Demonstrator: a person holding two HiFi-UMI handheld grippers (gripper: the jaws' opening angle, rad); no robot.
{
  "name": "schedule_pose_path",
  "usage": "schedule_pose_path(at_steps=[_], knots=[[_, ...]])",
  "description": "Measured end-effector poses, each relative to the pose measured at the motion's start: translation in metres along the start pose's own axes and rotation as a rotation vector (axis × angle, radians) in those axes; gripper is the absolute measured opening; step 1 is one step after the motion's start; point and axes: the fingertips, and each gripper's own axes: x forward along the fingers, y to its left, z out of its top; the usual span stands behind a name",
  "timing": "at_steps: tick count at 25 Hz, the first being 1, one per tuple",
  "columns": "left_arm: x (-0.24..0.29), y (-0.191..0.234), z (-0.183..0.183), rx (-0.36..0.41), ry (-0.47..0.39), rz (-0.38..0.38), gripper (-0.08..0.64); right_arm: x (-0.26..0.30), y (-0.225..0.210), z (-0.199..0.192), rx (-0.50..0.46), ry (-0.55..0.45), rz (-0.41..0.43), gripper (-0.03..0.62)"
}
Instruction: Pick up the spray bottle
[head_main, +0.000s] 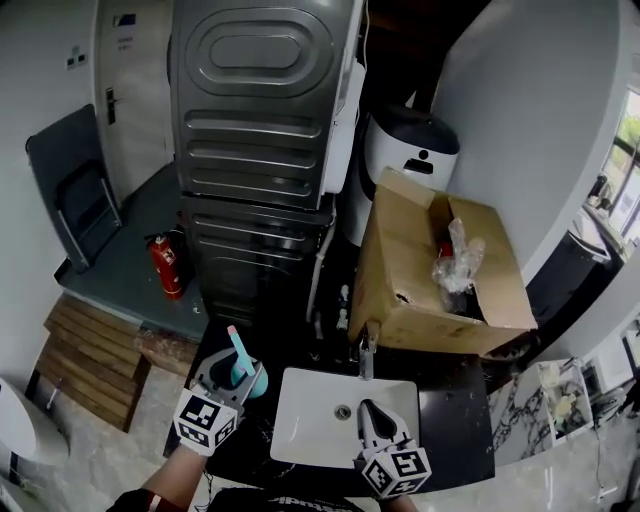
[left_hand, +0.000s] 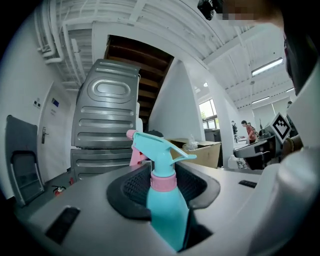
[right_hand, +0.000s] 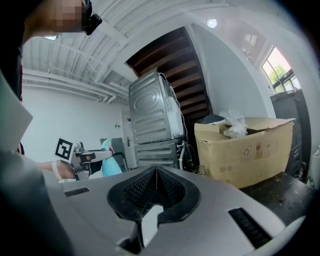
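Note:
A teal spray bottle (left_hand: 164, 200) with a pink collar and pink trigger stands upright between the jaws of my left gripper (left_hand: 165, 187), which is shut on its body. In the head view the spray bottle (head_main: 243, 368) sits in the left gripper (head_main: 228, 380) at the lower left, above the dark counter's left end. My right gripper (head_main: 372, 418) hangs over the white sink (head_main: 310, 430); its jaws are pressed together with nothing between them. In the right gripper view the right gripper (right_hand: 156, 187) points level, with the spray bottle (right_hand: 111, 165) far off at the left.
A tap (head_main: 366, 358) stands behind the sink. A cardboard box (head_main: 430, 270) with crumpled plastic sits on the counter at the right. A tall grey machine (head_main: 260, 150) stands behind, a red fire extinguisher (head_main: 166, 268) on the floor left, wooden slats (head_main: 85, 360) beside it.

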Motion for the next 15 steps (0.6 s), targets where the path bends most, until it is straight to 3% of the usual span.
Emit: schedule_pose_path(at_steps=[8,15], knots=[[-0.004,-0.057,-0.005,-0.054,0.022,-0.084,0.160,-0.007,0.002,0.010,-0.038,0.001,0.001,0.038],[-0.008,-0.070,-0.009,-0.049,0.038,-0.124,0.160,-0.006,0.008,0.017,-0.061,0.001,0.002,0.038]])
